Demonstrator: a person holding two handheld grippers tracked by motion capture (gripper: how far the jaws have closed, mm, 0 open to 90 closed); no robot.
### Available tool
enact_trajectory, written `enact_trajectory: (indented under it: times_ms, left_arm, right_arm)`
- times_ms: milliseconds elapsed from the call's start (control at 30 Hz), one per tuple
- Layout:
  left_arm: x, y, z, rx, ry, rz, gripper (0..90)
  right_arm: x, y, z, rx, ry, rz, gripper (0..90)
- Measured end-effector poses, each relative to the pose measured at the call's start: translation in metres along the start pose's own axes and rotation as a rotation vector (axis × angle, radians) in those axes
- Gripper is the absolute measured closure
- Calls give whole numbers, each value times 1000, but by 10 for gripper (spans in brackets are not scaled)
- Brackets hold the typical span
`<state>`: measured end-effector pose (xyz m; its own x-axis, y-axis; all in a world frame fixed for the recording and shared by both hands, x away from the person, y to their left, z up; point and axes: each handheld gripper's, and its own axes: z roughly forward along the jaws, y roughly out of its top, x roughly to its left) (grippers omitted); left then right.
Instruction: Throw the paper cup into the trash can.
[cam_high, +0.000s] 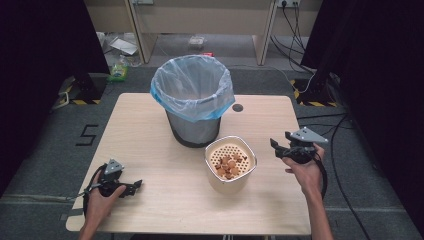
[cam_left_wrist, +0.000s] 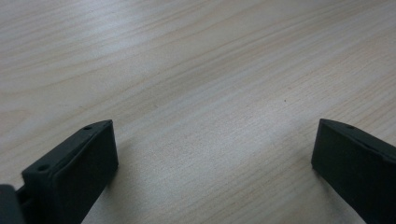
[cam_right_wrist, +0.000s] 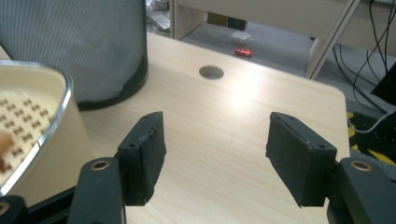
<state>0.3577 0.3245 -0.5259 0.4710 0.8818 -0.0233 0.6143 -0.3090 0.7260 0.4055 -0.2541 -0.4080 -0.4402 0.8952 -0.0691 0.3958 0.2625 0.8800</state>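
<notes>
A cream container (cam_high: 230, 165) with a perforated insert and a metal rim stands mid-table, holding several brown scraps (cam_high: 229, 165). Behind it stands a mesh waste bin (cam_high: 193, 100) lined with a pale blue bag. My left gripper (cam_high: 135, 187) rests low at the table's front left, open, with bare wood between its jaws (cam_left_wrist: 215, 140). My right gripper (cam_high: 276, 147) hovers just right of the container, open and empty (cam_right_wrist: 215, 140). In the right gripper view, the container's rim (cam_right_wrist: 56, 116) sits at the left and the bin's mesh wall (cam_right_wrist: 79, 42) behind it.
The wooden table (cam_high: 150, 130) has a round cable hole (cam_high: 237, 107) behind and to the right of the bin. Beyond the table lie floor clutter, cables (cam_high: 295, 25) and wooden furniture legs. Dark curtains flank both sides.
</notes>
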Motion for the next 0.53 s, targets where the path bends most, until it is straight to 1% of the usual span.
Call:
enact_trajectory:
  times_ms: [67,200,267,300,367,533]
  left_arm:
    - [0,0,0,0,0,-1,0]
    - [0,0,0,0,0,-1,0]
    - [0,0,0,-1,0,-1,0]
    - [0,0,0,0,0,-1,0]
    - [0,0,0,0,0,0,0]
    - [0,0,0,0,0,0,0]
  right_arm:
    - [1,-10,3,13,-3,7,376]
    - [4,-29,12,69,5,3,373]
    - [4,-36,16,96,12,13,371]
    - [3,-39,17,107,8,10,370]
    - [1,-45,20,126,0,23,368]
    - [0,-55,23,156,-6,38,360]
